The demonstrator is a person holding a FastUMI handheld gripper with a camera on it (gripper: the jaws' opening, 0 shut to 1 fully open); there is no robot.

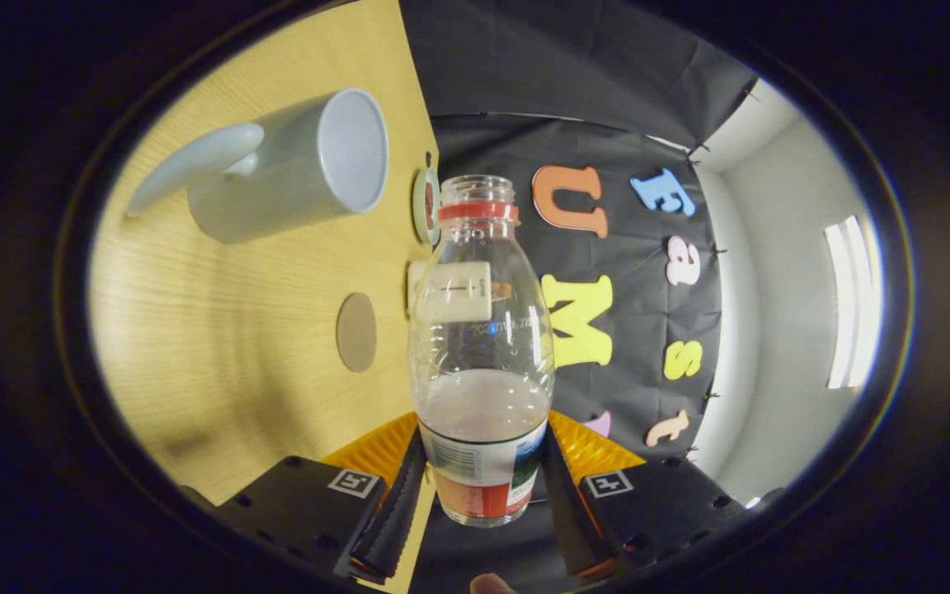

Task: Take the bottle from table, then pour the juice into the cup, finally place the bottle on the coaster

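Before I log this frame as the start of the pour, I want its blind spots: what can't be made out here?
- Inside of the grey ceramic mug: too flat and pale to tell any juice.
- Round object at the wooden table's far edge: mostly hidden behind the clear plastic bottle.
- Hand-held gripper contact: its fingers flank the bottle's labelled base, which covers where they touch.
- Round brown coaster: foreshortened, surface unclear.

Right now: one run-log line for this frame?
phase: pour | gripper: shut on bottle, tipped sideways | bottle: uncapped, juice low | cup: on table, mouth beside bottle neck | coaster: bare
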